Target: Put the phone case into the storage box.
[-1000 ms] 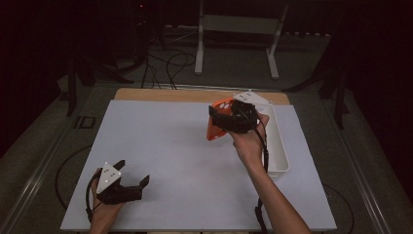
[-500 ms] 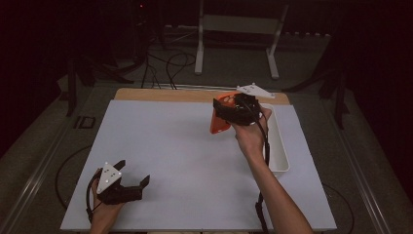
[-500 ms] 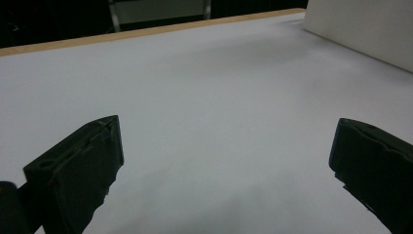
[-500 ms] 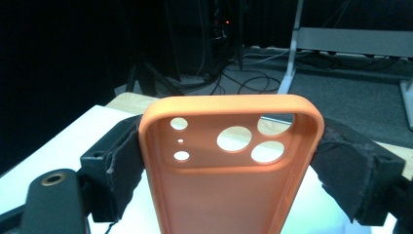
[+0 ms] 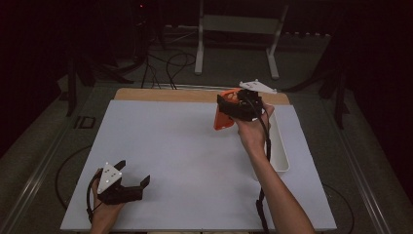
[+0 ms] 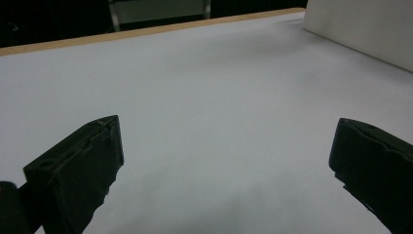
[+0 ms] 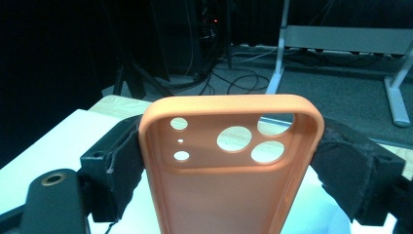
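An orange phone case (image 7: 229,165) with round camera holes stands between the jaws of my right gripper (image 7: 229,170), which is shut on its two long sides. In the high view that case (image 5: 223,117) is held up above the far right part of the white table (image 5: 170,146), beside the right gripper (image 5: 234,108). My left gripper (image 5: 131,178) rests near the table's front left corner, jaws wide apart. Nothing lies between its fingers (image 6: 78,170); bare white tabletop shows in the gap.
A long white tray (image 5: 278,146) lies along the table's right side, under my right forearm. Its wall (image 6: 360,29) shows at the upper right of the left gripper view. A wooden strip (image 5: 160,94) edges the far side; cables and stand legs lie on the floor beyond.
My right gripper has carried the orange case a little farther back and to the right, over the near end of the tray. The left gripper has stayed put.
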Demonstrator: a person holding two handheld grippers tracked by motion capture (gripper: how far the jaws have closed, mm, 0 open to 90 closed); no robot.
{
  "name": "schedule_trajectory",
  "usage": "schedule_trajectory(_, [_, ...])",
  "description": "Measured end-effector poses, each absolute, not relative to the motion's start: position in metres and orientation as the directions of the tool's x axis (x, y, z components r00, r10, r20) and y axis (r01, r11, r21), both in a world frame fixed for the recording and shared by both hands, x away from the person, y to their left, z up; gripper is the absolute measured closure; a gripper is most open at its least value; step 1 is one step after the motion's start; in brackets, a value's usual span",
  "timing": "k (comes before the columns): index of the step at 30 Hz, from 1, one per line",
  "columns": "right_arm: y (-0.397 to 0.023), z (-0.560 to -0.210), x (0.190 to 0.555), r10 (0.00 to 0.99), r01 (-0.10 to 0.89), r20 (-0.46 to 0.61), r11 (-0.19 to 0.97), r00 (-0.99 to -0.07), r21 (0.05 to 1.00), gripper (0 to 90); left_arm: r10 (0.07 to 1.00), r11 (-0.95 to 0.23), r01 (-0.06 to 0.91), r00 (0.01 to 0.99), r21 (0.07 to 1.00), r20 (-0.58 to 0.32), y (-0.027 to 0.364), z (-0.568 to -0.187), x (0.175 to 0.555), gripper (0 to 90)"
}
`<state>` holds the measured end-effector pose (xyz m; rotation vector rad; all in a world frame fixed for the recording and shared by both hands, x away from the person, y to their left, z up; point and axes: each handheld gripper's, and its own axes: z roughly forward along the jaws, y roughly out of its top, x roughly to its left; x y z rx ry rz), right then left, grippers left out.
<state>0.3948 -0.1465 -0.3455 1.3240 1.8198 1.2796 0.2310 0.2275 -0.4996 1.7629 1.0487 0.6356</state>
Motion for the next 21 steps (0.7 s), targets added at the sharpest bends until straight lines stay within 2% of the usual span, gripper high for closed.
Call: schedule_trajectory(21, [-0.161, -0.340, 0.412, 0.946, 0.416, 0.094, 0.046, -0.310, 0.908, 16.5, 0.865, -0.184, 0.376, 0.501, 0.908, -0.032, 0.225, -0.501, 0.232, 0.2])
